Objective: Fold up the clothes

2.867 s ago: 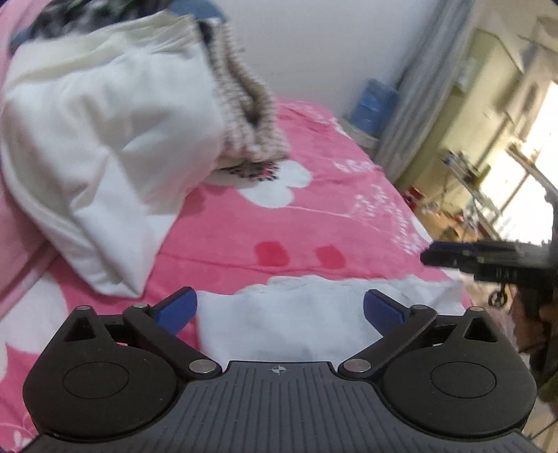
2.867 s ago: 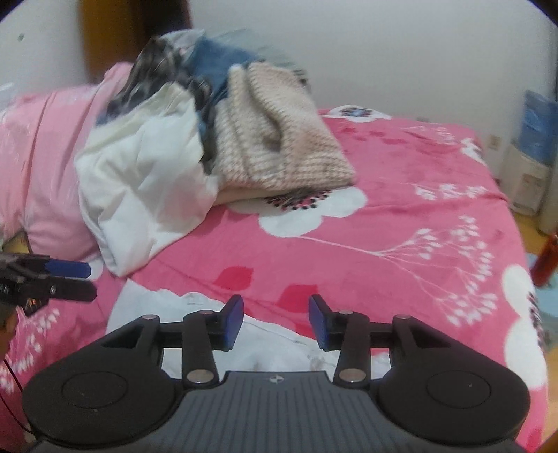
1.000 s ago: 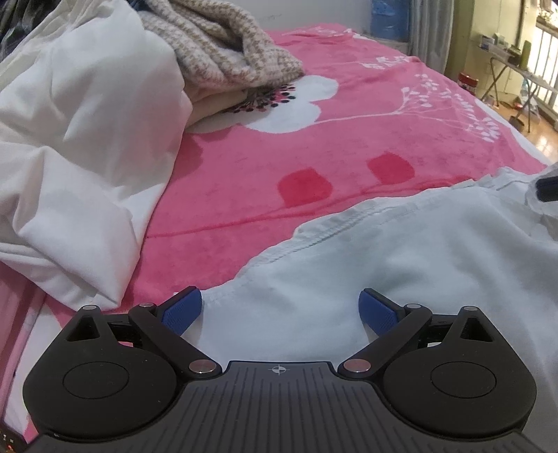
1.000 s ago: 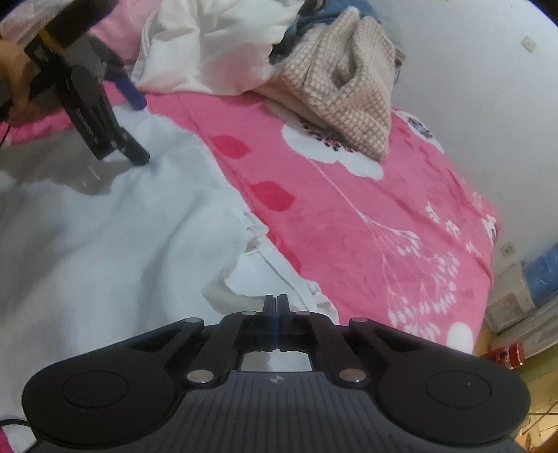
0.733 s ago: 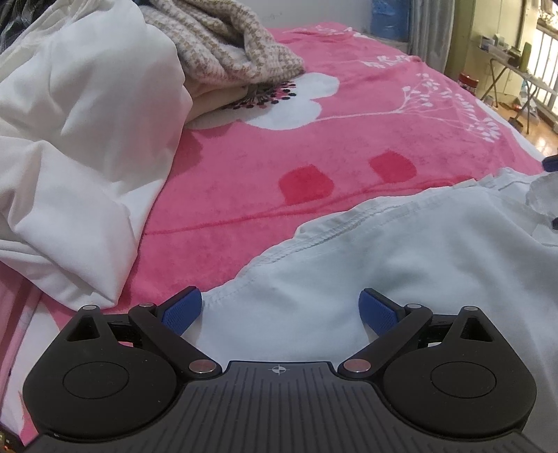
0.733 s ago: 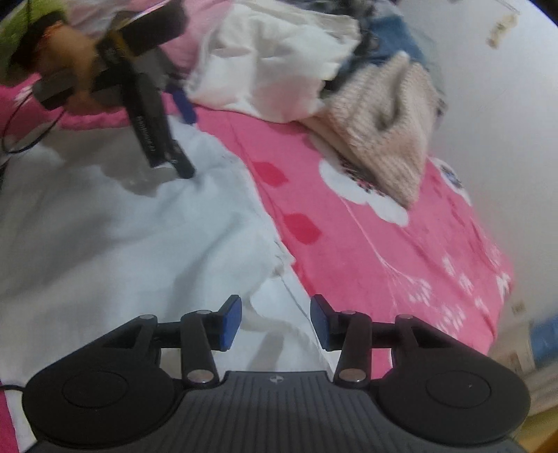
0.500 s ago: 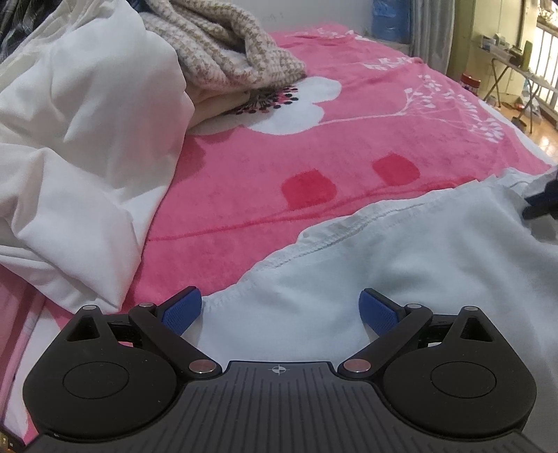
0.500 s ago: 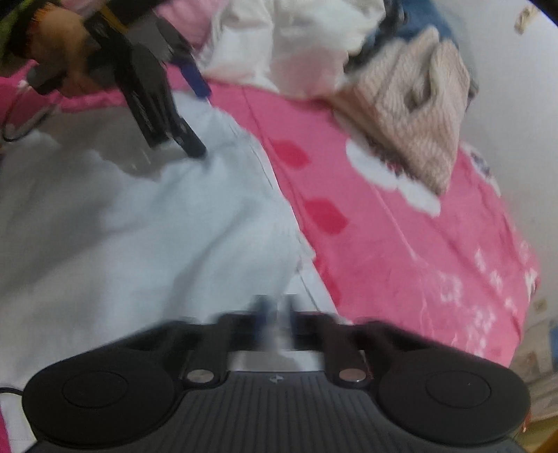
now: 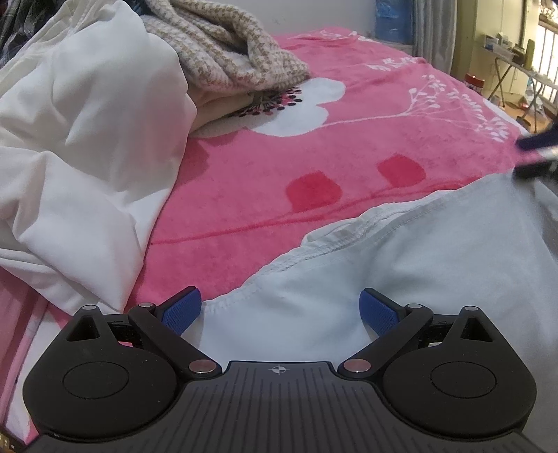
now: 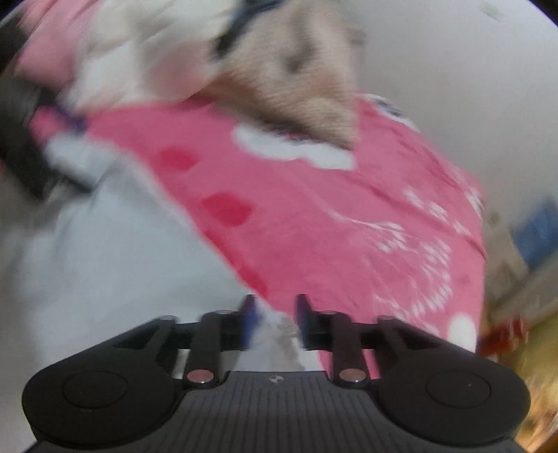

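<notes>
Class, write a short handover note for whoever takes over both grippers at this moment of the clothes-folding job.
Left gripper: fingers wide open, over the hem of the pale garment, gripping nothing.
Right gripper: fingers have just been opening, partly apart; a bit of the garment's edge lies between them, view blurred.
Garment lies spread on the pink blanket; the unfolded pile sits behind.
Done: garment laid out. Left: every fold, then the pile.

Pink floral blanket point(image 9: 348, 139) over bed; blue water jug point(image 9: 392, 21), grey curtain point(image 9: 436, 31) behind.
</notes>
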